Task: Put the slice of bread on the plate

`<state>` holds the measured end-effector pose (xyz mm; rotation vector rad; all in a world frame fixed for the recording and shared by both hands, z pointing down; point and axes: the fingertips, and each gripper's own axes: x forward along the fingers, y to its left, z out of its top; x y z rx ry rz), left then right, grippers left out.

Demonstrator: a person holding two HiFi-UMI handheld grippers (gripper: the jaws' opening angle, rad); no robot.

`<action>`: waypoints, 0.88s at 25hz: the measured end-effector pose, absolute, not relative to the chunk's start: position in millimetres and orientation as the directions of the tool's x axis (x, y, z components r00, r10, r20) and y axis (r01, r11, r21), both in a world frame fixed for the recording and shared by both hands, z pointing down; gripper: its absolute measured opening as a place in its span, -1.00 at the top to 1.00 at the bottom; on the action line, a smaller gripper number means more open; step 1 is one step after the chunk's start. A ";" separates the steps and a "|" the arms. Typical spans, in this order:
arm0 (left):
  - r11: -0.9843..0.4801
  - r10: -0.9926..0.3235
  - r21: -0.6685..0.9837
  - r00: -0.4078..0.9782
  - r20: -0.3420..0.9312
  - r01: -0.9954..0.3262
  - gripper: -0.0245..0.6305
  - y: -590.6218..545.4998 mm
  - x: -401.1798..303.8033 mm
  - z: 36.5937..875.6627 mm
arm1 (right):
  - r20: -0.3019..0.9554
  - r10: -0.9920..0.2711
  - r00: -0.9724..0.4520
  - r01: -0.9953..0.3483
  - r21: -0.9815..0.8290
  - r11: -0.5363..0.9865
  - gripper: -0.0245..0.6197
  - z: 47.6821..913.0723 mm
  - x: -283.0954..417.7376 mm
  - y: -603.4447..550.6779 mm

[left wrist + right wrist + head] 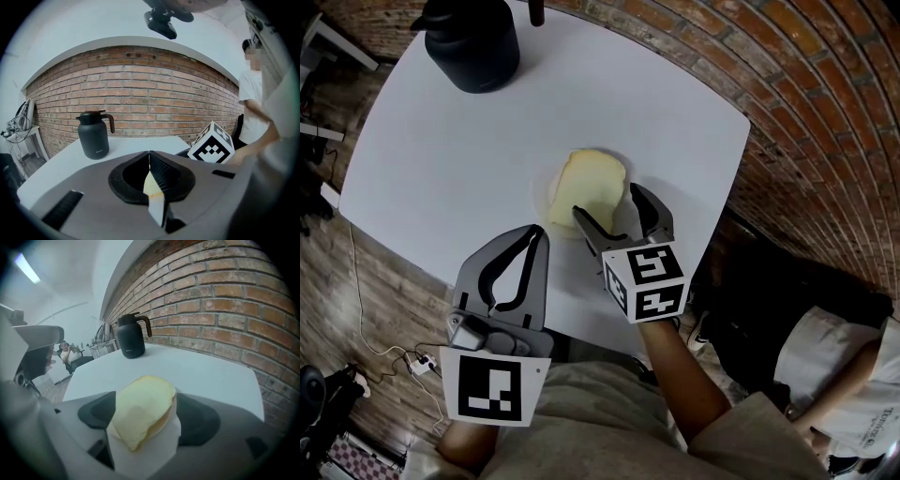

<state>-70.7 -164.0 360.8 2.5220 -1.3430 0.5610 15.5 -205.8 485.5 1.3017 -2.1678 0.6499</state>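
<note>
Head view: white surface (441, 159) under both tools; black flask (473, 42) at the far corner, well apart from the work.
Task thing: slice of bread (586, 187) lying flat on the plate (541, 202); the plate's pale rim hard to tell from the surface.
Right side: right hand-held gripper (606, 200) released, jaws spread wide on either side of the slice's near end. Pads clear of the crust in the right gripper view, nothing gripped.
Left side: left hand-held gripper (539, 228) clenched on nothing, tips together, hanging over the near part of the surface just beside the right one.
Deciding relation: slice straight ahead of the right jaws and partly between them. Long axis running away from the person, roughly along that tool's pointing line, so the jaws span the short width. Right hand plainly nearer, left one beside and a little behind.
Stage, as judged: placing seemingly done, with only a clean retreat left.
Risk, as judged: a jaw catching the crust on the way back and dragging the slice off the plate.
</note>
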 end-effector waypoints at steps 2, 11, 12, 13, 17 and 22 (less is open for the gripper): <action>-0.556 -0.745 0.022 0.510 0.429 -0.831 0.89 -163.4 -69.0 359.8 | 0.643 -0.652 -0.401 -0.900 -0.145 0.411 -0.32 483.7 17.3 -205.9; -0.564 -0.746 0.016 0.518 0.420 -0.826 0.89 -158.9 -63.8 354.9 | 0.572 -0.719 -0.395 -0.910 -0.133 0.394 -0.10 460.7 24.8 -206.7; -0.562 -0.748 0.013 0.516 0.418 -0.827 0.89 -158.8 -63.2 353.7 | 0.566 -0.724 -0.393 -0.909 -0.125 0.397 0.01 457.6 25.1 -206.3; -0.558 -0.752 0.014 0.513 0.414 -0.830 0.89 -158.8 -62.6 352.3 | 0.562 -0.728 -0.392 -0.910 -0.119 0.398 0.09 454.8 25.6 -206.0; -0.546 -0.767 0.024 0.512 0.386 -0.837 0.89 -157.7 -57.8 342.9 | 0.517 -0.764 -0.386 -0.916 -0.120 0.381 0.37 437.6 29.5 -205.8; -0.552 -0.777 0.009 0.518 0.358 -0.834 0.89 -152.6 -50.8 328.1 | 0.428 -0.829 -0.360 -0.931 -0.103 0.351 0.69 403.2 36.9 -205.7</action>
